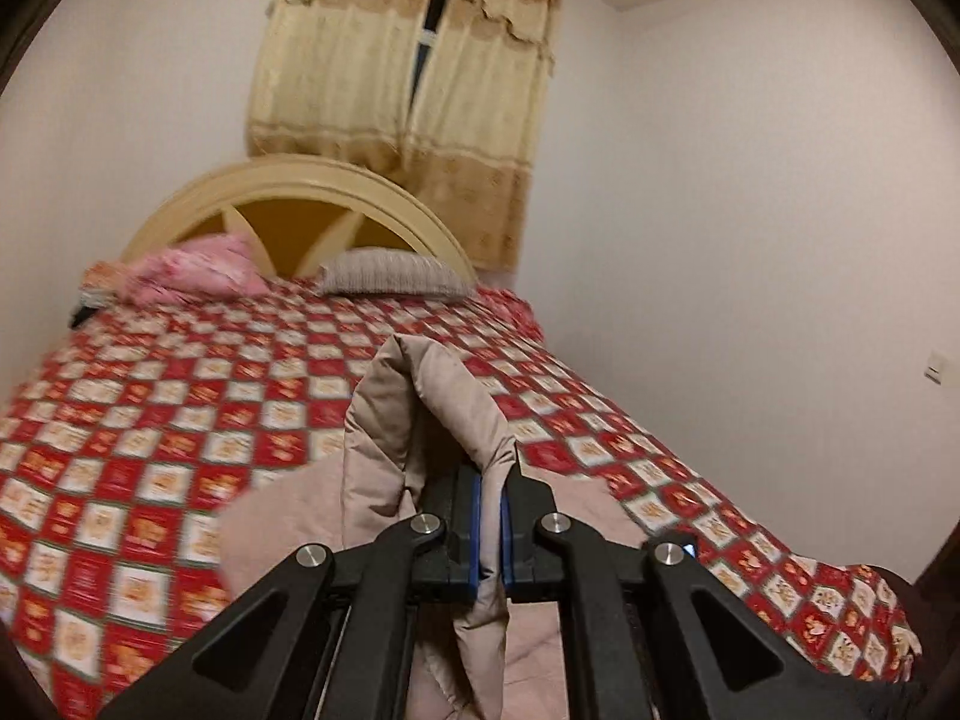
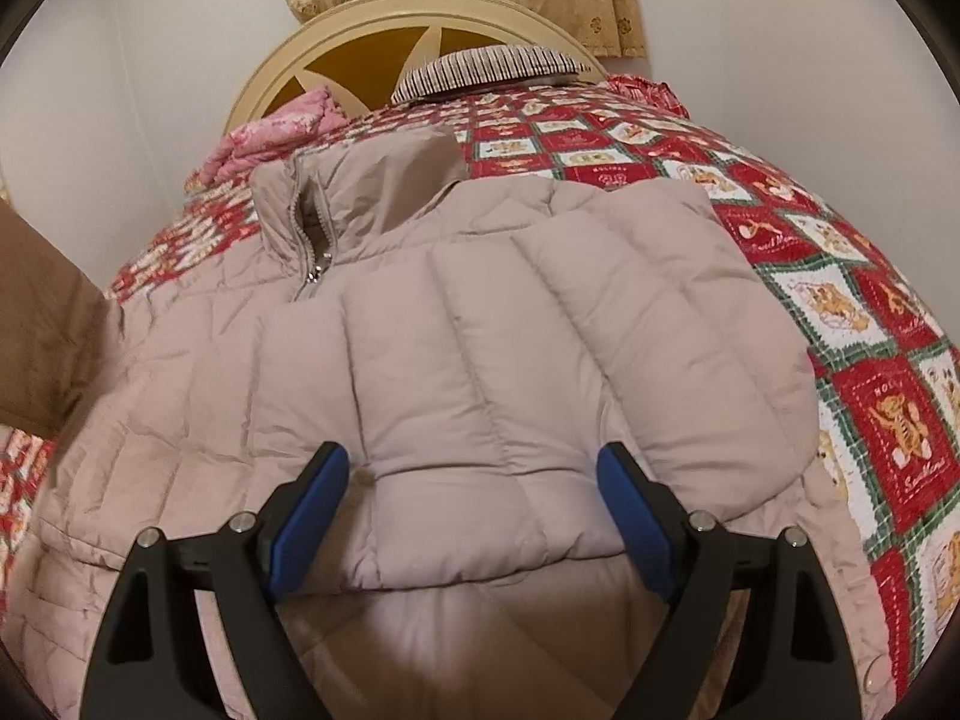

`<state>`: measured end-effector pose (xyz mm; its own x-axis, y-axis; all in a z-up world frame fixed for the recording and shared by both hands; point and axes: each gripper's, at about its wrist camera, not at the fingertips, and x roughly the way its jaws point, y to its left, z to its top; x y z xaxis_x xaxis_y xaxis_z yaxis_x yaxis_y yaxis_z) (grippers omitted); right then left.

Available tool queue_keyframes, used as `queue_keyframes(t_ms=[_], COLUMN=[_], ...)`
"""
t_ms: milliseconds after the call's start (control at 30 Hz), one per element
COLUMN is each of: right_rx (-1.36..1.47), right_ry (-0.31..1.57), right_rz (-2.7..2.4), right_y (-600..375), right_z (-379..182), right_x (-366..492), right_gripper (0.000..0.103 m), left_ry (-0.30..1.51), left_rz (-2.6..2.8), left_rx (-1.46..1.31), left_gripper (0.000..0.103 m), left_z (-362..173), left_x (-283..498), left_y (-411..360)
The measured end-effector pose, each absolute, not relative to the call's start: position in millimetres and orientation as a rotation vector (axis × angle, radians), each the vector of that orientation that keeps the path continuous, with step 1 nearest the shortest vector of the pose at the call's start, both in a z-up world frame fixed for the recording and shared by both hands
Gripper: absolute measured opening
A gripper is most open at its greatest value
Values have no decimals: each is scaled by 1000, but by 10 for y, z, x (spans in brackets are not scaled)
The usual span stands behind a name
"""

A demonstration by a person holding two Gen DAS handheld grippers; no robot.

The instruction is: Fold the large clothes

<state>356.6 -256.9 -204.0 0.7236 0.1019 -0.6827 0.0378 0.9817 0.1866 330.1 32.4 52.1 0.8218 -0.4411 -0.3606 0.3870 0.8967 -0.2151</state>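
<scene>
A large beige quilted puffer jacket (image 2: 480,336) lies spread on the bed, collar and zipper (image 2: 312,258) toward the headboard, one sleeve folded across its chest. My right gripper (image 2: 474,480) is open, its blue pads on either side of the folded sleeve's cuff end, low over the jacket. My left gripper (image 1: 491,498) is shut on a fold of the same jacket (image 1: 420,420) and holds it lifted above the bed; the cloth stands up in a loop past the fingers.
The bed has a red and white checked cover (image 1: 180,420) (image 2: 840,276). A pink pillow (image 1: 198,270) and a grey striped pillow (image 1: 390,273) lie by the arched headboard (image 1: 288,192). Curtains (image 1: 408,90) hang behind. A brown object (image 2: 42,324) is at the left edge.
</scene>
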Motion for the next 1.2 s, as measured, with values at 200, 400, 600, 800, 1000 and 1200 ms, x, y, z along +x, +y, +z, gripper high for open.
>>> queue_keyframes(t_ms=[200,400,600,800,1000,1200], right_rx=[264,326,367,404,408,458], right_ry=[742,725,712,696,694,639], right_rz=[58,81,85,83,80,59], right_y=[-2649,-2719,-2784,-2835,-2851,-2955], right_z=[-2030,-2031,-2037,-2038,-2039,-1997], right_x=[3536,3518,3505,3476,3484,3390], right_gripper=[87,87,87,87,87,87], left_ry=[489,600,618,467,381,503], left_rz=[-509,-497,-484,-487,-404,-123], left_rx=[-140,-68,-4,7,-59,93], left_gripper=[4,4,7,90,99,99], left_z=[78,-534,-625,-326,-246,-835], left_x=[3613,3848,3884,3749,3741,4217], left_y=[-411,-981,-1250,-1129,-579,-61])
